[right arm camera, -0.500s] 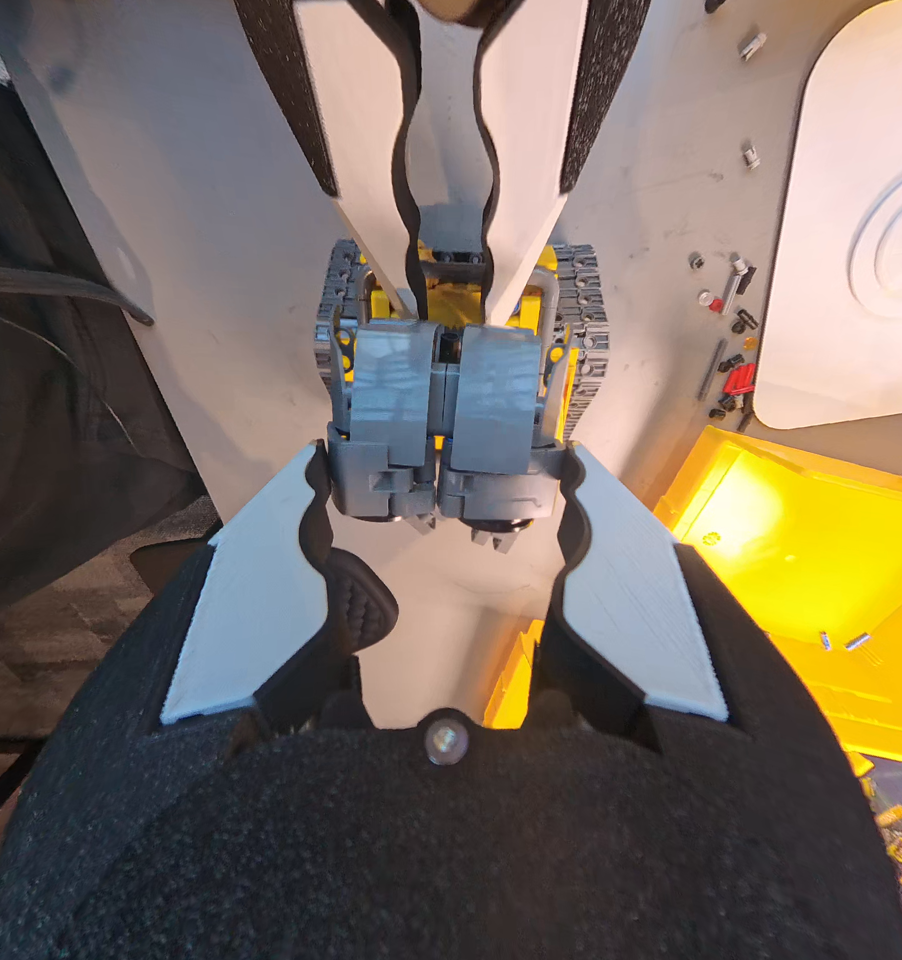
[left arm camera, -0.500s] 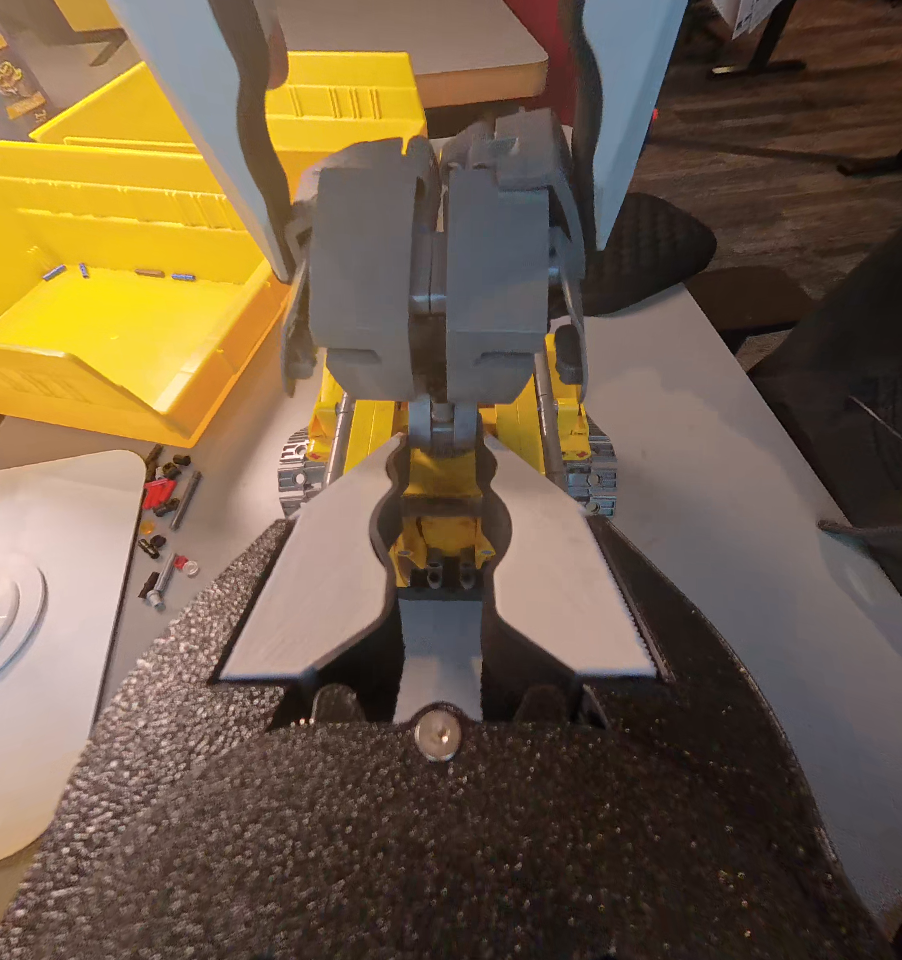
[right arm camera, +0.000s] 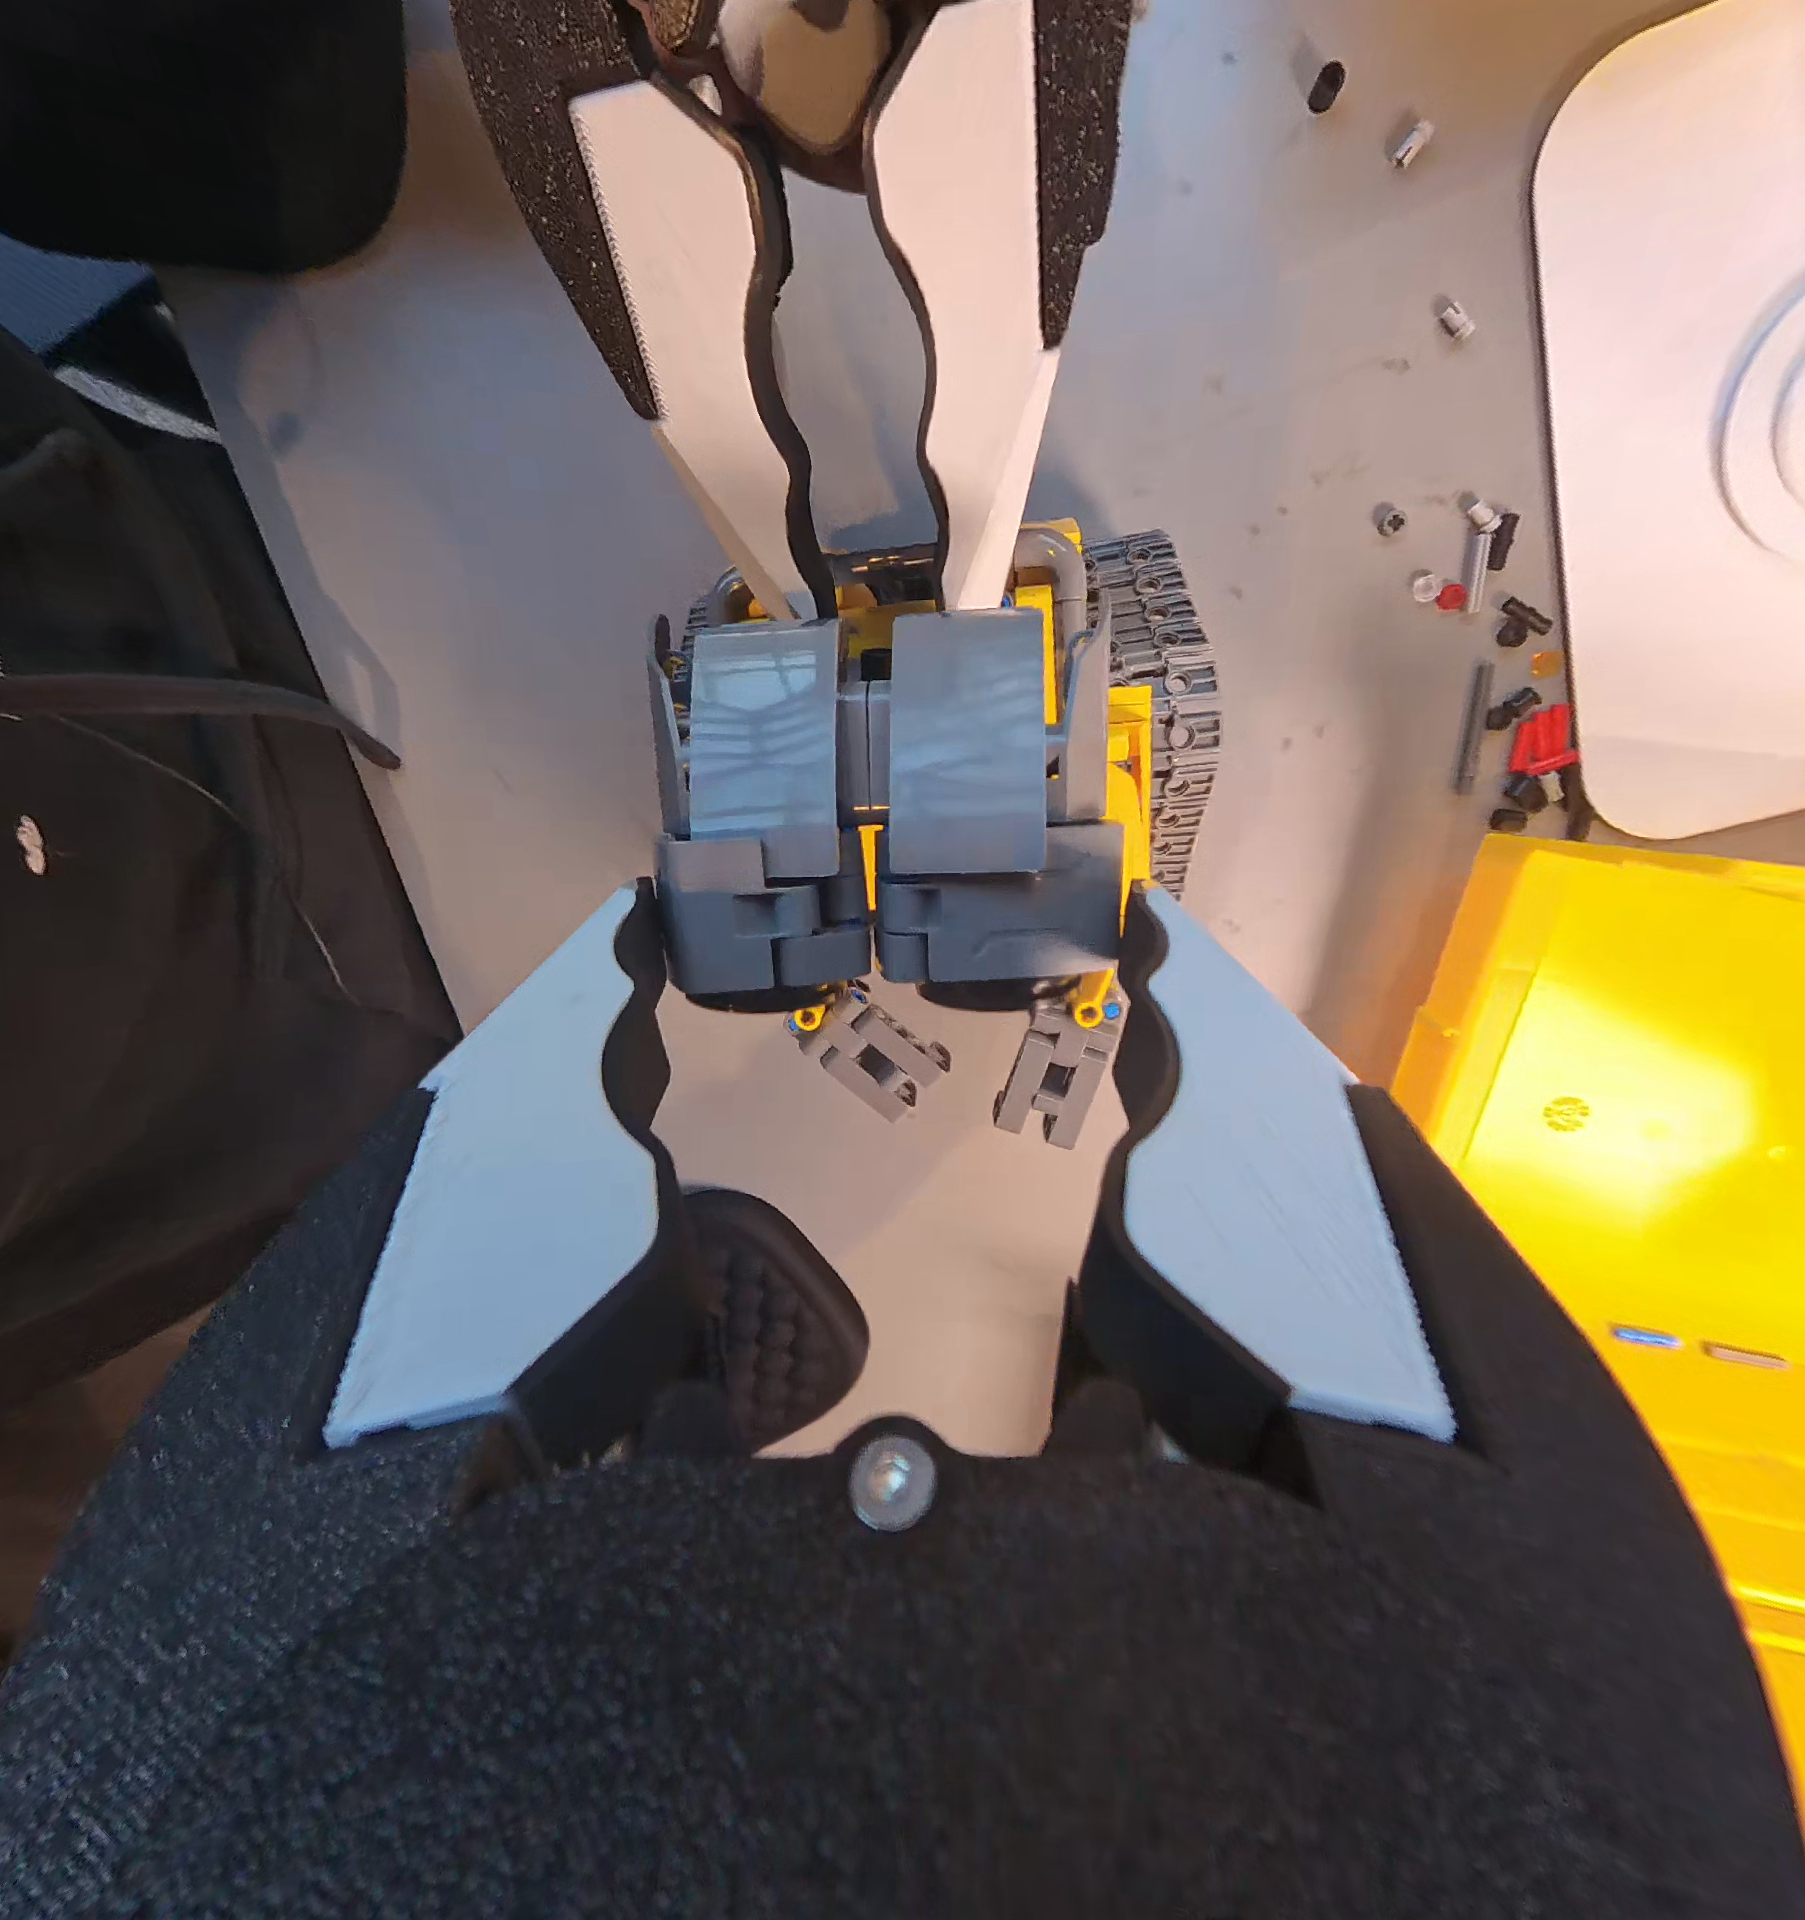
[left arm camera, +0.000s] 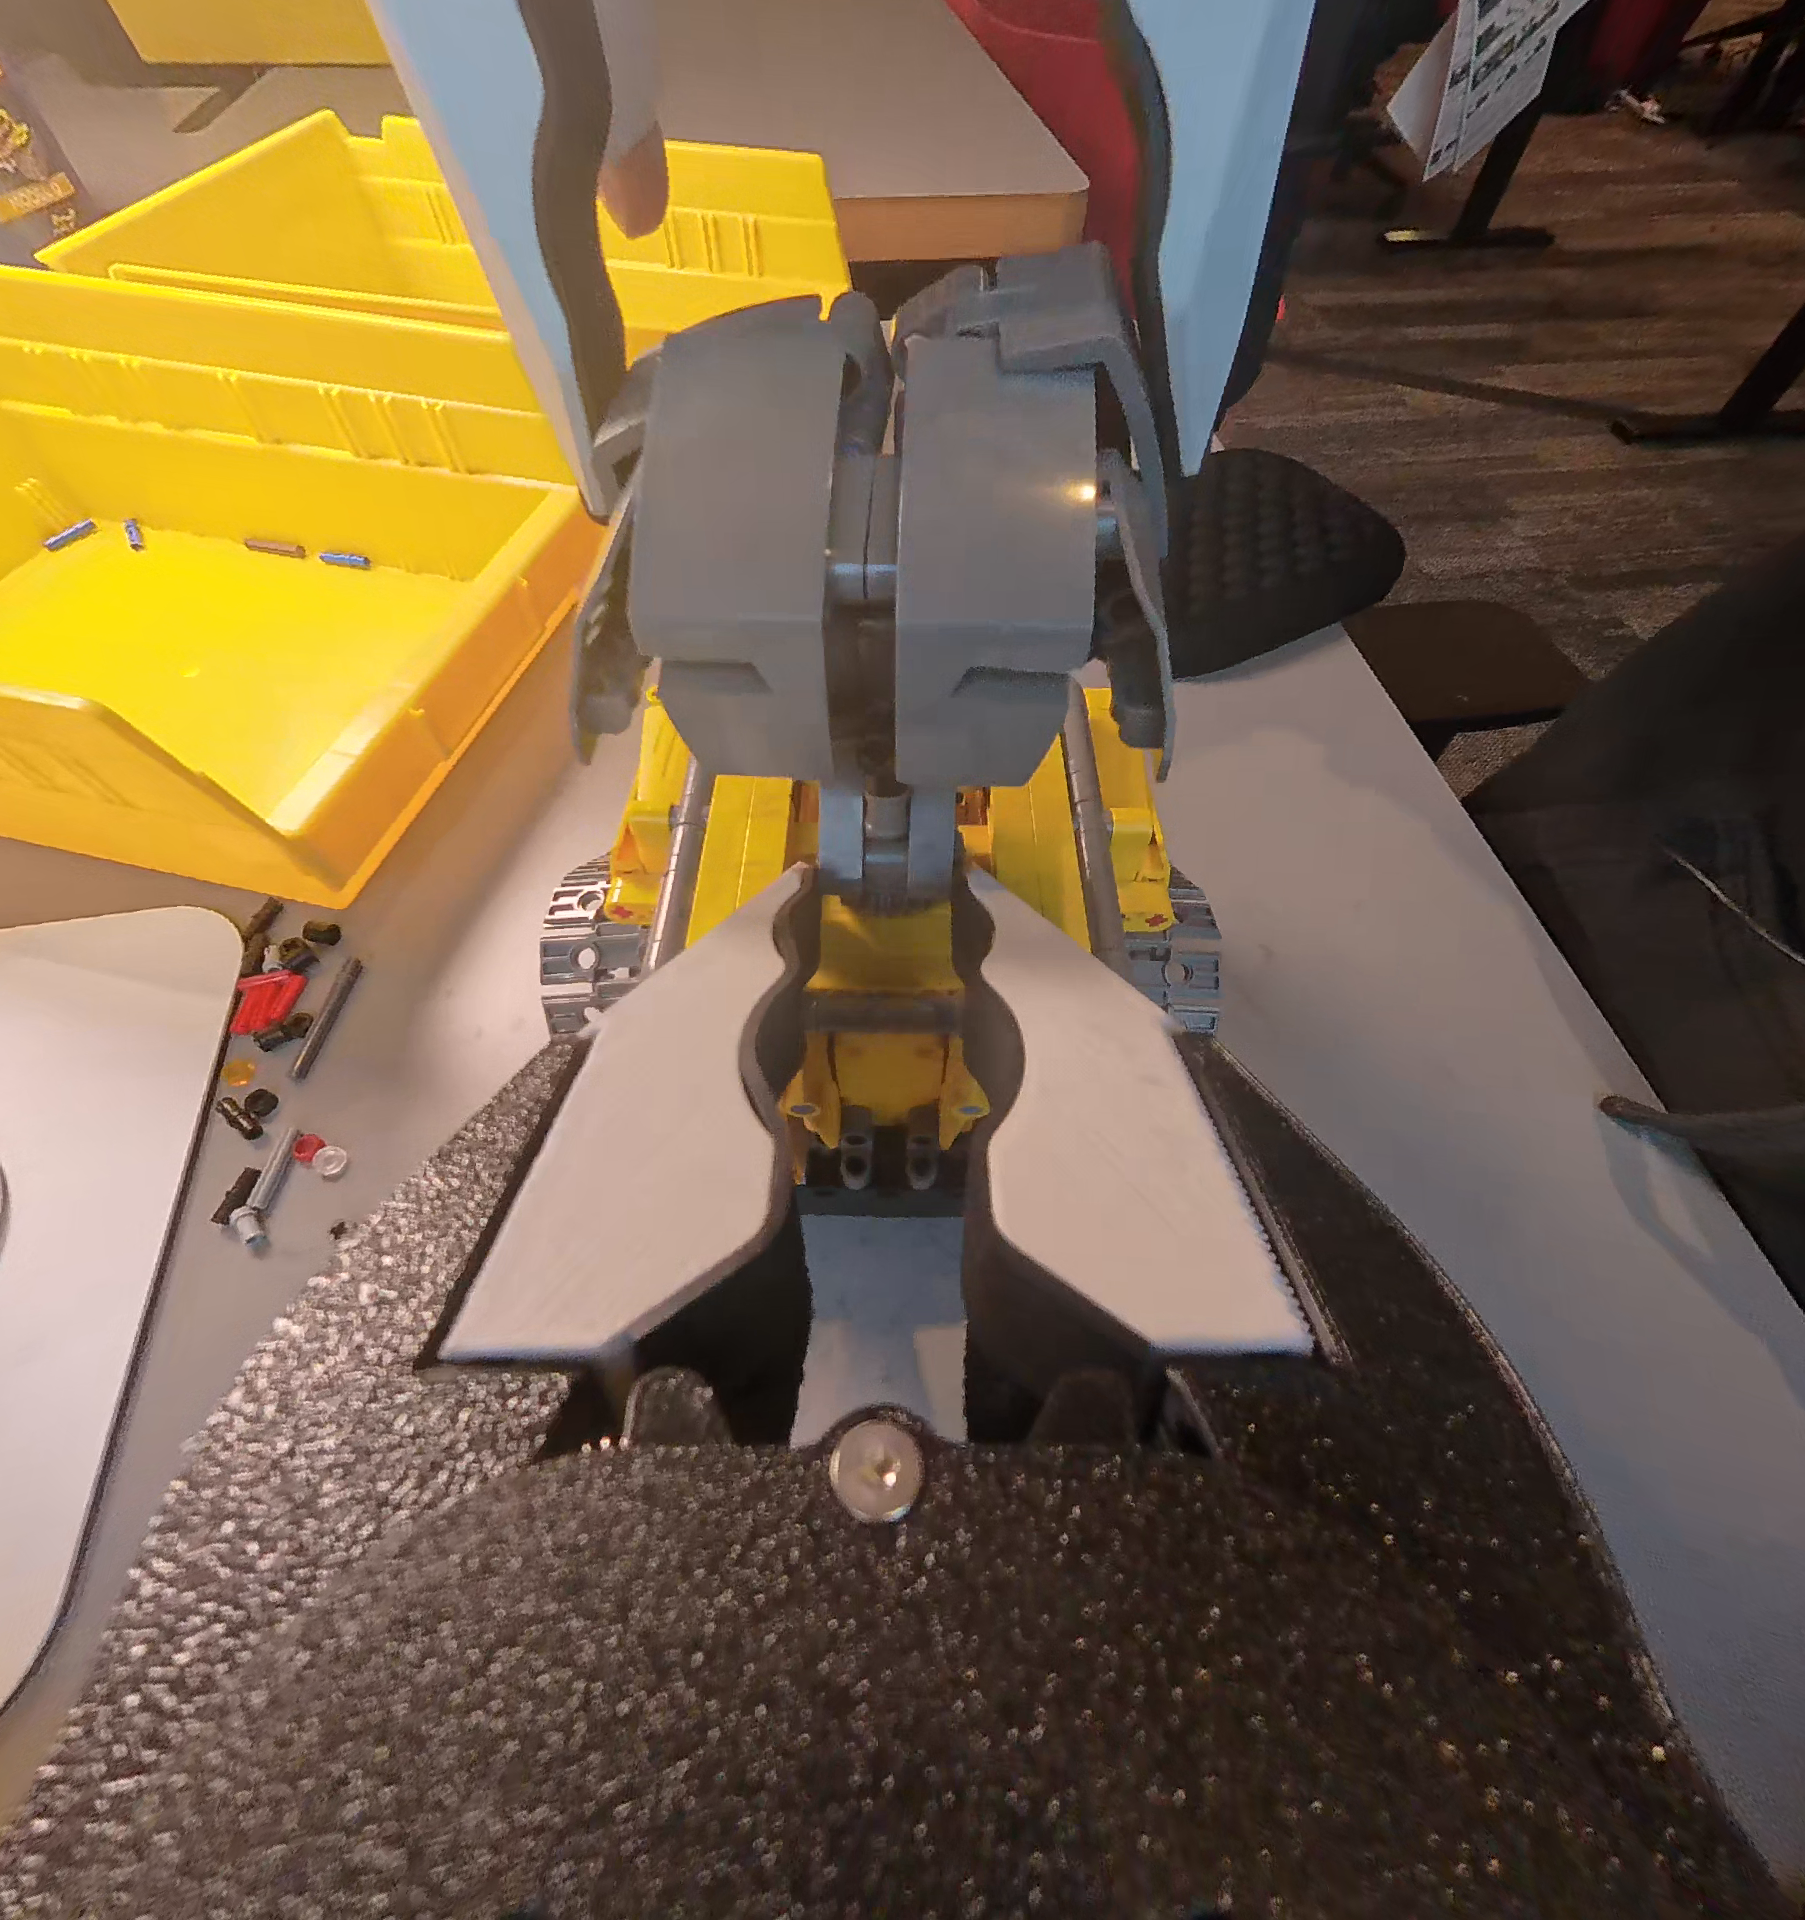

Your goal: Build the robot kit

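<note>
A yellow and grey brick-built tracked robot model [left arm camera: 882, 977] stands on the grey table [left arm camera: 1345, 987]. My left gripper [left arm camera: 887, 935] is shut on the yellow block at the model's back, below its neck. The model's grey two-eyed head [left arm camera: 742, 582] rises beyond it. My right gripper [right arm camera: 893, 914] comes from the opposite side and is shut on the sides of that head [right arm camera: 763, 727]. Its fingers [left arm camera: 482, 260] flank the head in the left wrist view. Two small grey claw hands [right arm camera: 867, 1060] hang below the head. The left gripper's fingers [right arm camera: 690, 312] reach in from the top.
Yellow bins [left arm camera: 202, 644] stand at the table's end, holding a few small pins; they also show in the right wrist view [right arm camera: 1656, 1143]. Loose small parts [left arm camera: 274, 997] lie beside a white moulded tray [left arm camera: 46, 1143]. A black chair seat [left arm camera: 1282, 561] and dark fabric [left arm camera: 1760, 935] lie beyond the table edge. One gripper's finger ends stand about 7 centimeters off the other's.
The right wrist view has risen and shifted a little; the model's claw hands now show below the head. The head sits slightly higher in the left wrist view. Both grips are unchanged.
</note>
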Available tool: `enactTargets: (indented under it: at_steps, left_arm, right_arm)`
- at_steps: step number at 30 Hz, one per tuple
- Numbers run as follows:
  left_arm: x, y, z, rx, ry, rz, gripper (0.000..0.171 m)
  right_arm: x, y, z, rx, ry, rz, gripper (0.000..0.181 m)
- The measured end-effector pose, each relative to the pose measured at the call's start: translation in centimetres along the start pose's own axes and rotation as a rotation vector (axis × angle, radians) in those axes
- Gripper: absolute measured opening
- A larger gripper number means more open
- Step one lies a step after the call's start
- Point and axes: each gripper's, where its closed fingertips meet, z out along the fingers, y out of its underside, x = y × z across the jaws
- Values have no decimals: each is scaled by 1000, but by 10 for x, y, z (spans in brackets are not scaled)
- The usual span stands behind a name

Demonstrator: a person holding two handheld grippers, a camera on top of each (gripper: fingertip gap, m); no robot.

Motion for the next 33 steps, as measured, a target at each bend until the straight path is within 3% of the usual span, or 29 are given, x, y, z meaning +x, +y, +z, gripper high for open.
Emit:
enactTargets:
  at_steps: [24,33]
  left_arm:
    - [-5,-23,-17,135,-34,4,23]
    - [-7,-10,-16,68,-38,2,25]
  right_arm:
    - [-6,45,22,139,-71,104,87]
    - [-7,41,11,226,14,66,98]
